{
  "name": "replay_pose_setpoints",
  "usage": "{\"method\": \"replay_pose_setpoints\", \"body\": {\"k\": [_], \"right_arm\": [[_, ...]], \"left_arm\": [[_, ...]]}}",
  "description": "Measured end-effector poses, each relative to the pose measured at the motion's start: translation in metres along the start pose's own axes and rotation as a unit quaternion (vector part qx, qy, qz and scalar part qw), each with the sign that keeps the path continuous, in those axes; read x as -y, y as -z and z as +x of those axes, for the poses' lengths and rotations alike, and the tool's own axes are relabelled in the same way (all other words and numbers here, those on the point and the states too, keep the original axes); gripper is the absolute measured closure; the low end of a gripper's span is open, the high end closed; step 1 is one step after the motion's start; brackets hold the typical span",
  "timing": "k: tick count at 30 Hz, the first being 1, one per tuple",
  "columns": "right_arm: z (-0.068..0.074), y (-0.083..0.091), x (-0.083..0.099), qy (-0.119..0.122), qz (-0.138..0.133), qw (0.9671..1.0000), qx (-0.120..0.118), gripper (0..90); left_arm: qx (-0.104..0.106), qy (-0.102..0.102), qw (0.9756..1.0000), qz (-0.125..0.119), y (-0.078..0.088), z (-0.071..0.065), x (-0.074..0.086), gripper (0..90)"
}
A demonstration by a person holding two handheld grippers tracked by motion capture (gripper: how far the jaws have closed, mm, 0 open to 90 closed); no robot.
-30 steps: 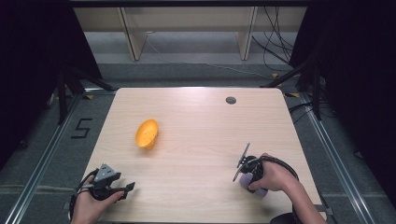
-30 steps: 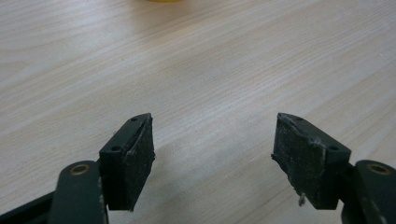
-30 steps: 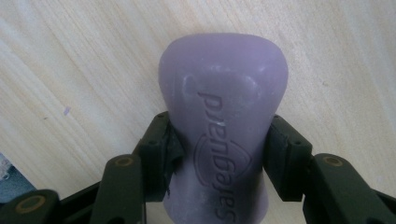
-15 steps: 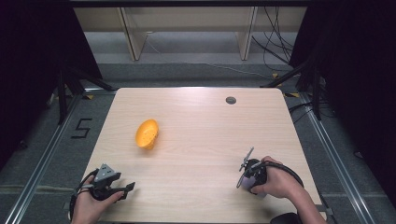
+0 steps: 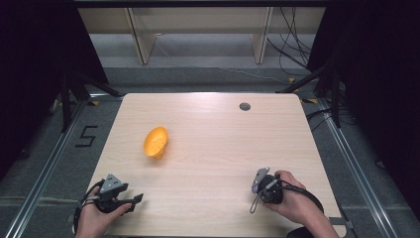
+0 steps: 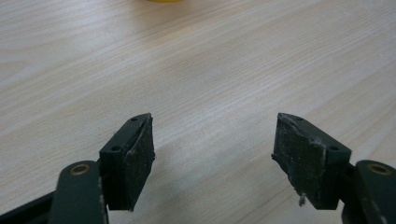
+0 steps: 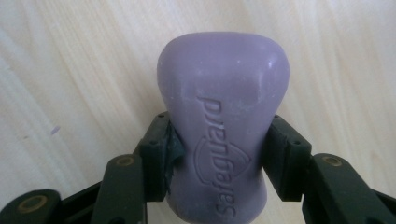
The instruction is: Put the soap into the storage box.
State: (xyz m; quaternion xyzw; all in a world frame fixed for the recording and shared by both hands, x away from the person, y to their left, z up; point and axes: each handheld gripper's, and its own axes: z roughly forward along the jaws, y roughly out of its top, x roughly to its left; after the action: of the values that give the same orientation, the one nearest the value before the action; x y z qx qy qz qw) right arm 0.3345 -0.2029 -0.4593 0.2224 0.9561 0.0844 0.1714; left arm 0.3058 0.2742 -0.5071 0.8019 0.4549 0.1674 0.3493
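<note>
In the right gripper view a purple soap bar (image 7: 223,93) stamped "Safeguard" stands between the black jaws, and my right gripper (image 7: 222,140) is shut on its narrow waist above the pale wooden table. From above, that right gripper (image 5: 261,189) sits near the table's front right, held by a hand. An orange oval object (image 5: 156,141) lies left of centre, far from both grippers. My left gripper (image 5: 134,200) rests at the front left corner. Its pads (image 6: 135,158) stand wide apart with bare wood between them, so the left gripper (image 6: 212,140) is open.
The table (image 5: 213,134) has a small dark round hole (image 5: 244,106) near its far edge. A sliver of the orange object (image 6: 163,1) shows at the top of the left gripper view. Dark curtains, cables and frame rails surround the table.
The right hand has shifted slightly toward the front edge and rolled, with the soap bar still in the jaws. The left gripper and the orange object have stayed put.
</note>
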Motion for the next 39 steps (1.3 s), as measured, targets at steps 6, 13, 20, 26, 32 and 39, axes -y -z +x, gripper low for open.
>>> {"method": "replay_pose_setpoints", "body": {"k": [6,13,20,26,32,39], "right_arm": [[0.001,0.001,0.0,-0.009,-0.014,0.9998,0.013,50.3],[-0.001,0.006,-0.003,-0.013,-0.044,0.998,0.044,50.3],[0.001,0.007,-0.004,0.005,-0.066,0.995,0.075,50.3],[0.002,0.009,-0.004,0.013,-0.077,0.9911,0.108,50.3],[0.004,0.011,-0.004,0.03,-0.09,0.9883,0.119,50.3],[0.007,0.013,-0.006,0.033,-0.101,0.9853,0.133,50.3]], "left_arm": [[0.0,0.001,1.0,-0.001,0.0,0.0,0.0,28.5],[0.001,0.003,1.0,-0.001,-0.001,-0.001,0.0,28.5],[0.001,0.009,0.9999,-0.012,-0.002,-0.002,0.0,28.5],[0.0,0.007,0.9999,-0.013,-0.001,-0.002,0.0,28.6],[0.0,0.007,0.9999,-0.014,-0.002,-0.002,0.0,28.7],[-0.001,-0.003,1.0,-0.004,0.0,-0.001,0.0,28.8]]}}
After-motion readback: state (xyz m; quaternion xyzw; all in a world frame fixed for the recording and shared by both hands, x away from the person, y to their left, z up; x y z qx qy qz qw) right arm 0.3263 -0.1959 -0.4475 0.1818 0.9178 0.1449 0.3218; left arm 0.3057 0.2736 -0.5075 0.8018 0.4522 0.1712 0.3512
